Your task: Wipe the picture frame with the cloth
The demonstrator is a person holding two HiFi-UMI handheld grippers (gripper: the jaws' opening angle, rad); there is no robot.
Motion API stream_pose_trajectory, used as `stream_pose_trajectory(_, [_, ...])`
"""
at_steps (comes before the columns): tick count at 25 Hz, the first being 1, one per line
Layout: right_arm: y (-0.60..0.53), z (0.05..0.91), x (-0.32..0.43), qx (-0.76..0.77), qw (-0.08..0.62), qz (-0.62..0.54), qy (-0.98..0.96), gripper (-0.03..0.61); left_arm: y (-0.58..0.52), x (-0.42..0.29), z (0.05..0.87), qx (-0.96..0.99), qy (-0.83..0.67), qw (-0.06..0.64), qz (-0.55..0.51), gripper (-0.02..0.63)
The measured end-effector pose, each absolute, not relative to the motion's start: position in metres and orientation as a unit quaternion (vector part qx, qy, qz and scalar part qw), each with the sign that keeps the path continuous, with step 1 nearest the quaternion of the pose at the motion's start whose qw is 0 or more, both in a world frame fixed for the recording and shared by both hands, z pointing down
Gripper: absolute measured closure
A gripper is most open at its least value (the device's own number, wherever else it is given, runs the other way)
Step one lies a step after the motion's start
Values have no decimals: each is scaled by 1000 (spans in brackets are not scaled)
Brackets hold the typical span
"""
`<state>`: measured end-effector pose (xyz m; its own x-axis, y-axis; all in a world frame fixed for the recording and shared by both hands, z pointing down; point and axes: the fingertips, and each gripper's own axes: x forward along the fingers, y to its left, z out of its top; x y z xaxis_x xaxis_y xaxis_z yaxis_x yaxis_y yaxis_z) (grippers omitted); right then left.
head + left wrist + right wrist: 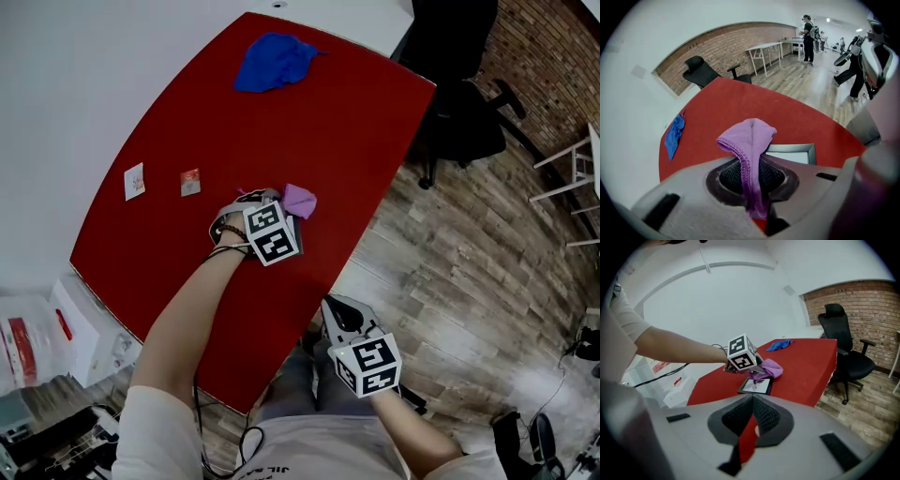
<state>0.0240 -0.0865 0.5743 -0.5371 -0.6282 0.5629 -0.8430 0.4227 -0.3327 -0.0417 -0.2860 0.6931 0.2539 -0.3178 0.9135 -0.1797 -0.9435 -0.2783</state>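
Note:
My left gripper (284, 208) is over the red table (309, 122), shut on a purple cloth (300, 200). In the left gripper view the purple cloth (749, 140) rises out of the closed jaws and folds over forward. The picture frame (790, 153), grey-edged with a pale picture, lies flat on the table just beyond and right of the cloth. The right gripper view shows the frame (757, 386) below the left gripper (757, 372), with the cloth (769, 367) hanging at its far edge. My right gripper (330, 306) hangs off the table's near edge, shut and holding nothing.
A blue cloth (275, 61) lies at the table's far end. Two small cards (135, 181) (190, 182) sit near the left edge. A black office chair (459, 84) stands on the wooden floor to the right. White boxes (75, 328) sit at lower left.

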Motion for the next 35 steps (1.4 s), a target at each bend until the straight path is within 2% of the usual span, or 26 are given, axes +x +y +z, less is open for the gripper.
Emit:
stream_pose_trajectory(14, [-92,566,9,435,163,292,-836,575,-176,-40,708,-791,91,70,-601,557])
stream_pose_trajectory(20, [-85,562,-1,427,163,289,-841,575,-165,-47,706,-797,99,58,-593,557])
stream_pose_trajectory(23, [-82,559,4,430,166,286,-840,575,-176,-43,686,-816,136,34,-560,557])
stream_pose_trajectory(28, [-77,543,15,433,169,269,-843,575,-180,-49,624,-833,208,54,-509,557])
stream_pose_trajectory(32, [-67,519,22,432,168,250,-850,575,-148,-57,565,-854,299,-2,-426,557])
stream_pose_trajectory(35, [-55,506,26,433,168,245,-851,575,-108,-72,531,-854,389,-79,-337,557])
